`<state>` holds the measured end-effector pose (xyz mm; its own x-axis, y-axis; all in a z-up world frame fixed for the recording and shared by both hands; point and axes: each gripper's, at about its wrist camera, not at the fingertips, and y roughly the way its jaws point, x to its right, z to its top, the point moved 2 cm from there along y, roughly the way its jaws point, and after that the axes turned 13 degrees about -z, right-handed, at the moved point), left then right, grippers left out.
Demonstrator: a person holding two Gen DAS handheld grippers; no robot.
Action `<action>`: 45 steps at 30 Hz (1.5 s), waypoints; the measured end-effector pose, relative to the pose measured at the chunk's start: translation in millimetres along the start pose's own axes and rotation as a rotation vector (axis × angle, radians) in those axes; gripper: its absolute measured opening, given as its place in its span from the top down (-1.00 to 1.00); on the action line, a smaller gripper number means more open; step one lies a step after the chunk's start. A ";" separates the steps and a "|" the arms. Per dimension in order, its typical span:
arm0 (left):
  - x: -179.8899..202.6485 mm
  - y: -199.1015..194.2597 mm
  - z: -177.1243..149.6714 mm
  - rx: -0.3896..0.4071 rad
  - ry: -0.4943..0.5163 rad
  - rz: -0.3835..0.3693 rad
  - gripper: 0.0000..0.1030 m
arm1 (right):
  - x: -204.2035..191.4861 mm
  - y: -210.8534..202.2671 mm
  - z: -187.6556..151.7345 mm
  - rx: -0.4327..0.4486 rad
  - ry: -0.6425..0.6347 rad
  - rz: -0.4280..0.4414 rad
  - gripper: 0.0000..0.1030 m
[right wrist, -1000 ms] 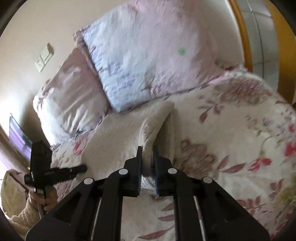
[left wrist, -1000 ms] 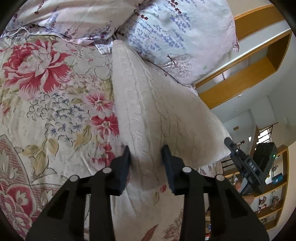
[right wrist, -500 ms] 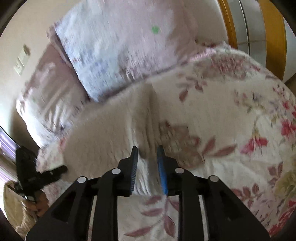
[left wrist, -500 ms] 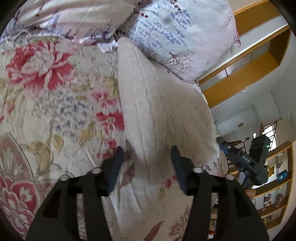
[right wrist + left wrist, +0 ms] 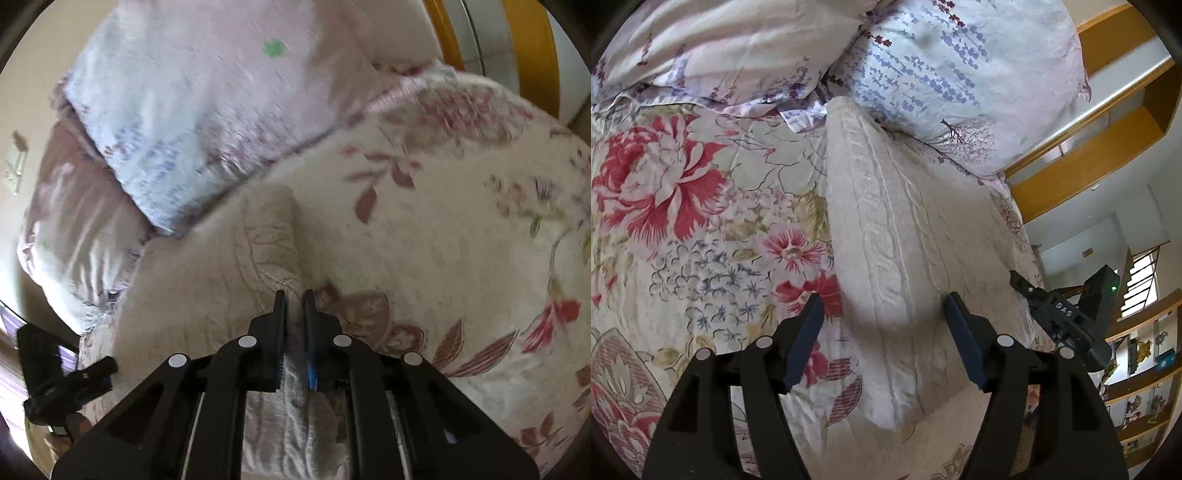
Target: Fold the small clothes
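Right hand-held gripper (image 5: 294,295) pinches cream knit garment (image 5: 207,295); left (image 5: 882,317) spread above it.

Cream cable-knit garment (image 5: 905,258), folded into a long flat panel, lies on the floral bedspread (image 5: 701,221). Far end touches the blue-flowered pillow (image 5: 960,74). Raised cable ribs run lengthwise. In the right wrist view a thick folded edge (image 5: 273,251) stands up as a ridge.

A bed (image 5: 683,229) under a flowered quilt carries a cream knitted garment (image 5: 908,258) folded flat at its centre — two pale flowered pillows (image 5: 960,74) lie at twelve o'clock, touching the garment.
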<state>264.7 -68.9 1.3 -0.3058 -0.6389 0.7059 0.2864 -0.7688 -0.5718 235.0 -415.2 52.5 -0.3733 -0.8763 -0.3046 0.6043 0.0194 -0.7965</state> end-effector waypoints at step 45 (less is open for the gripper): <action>-32.0 31.2 35.0 0.024 -0.169 -0.205 -0.35 | -3.0 43.9 29.8 -0.290 0.056 0.294 -0.27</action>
<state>315.2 -71.5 -24.5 -0.2046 -0.4545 0.8669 0.2558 -0.8797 -0.4008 283.6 -426.1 34.1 -0.2575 -0.7858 -0.5623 0.4706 0.4063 -0.7832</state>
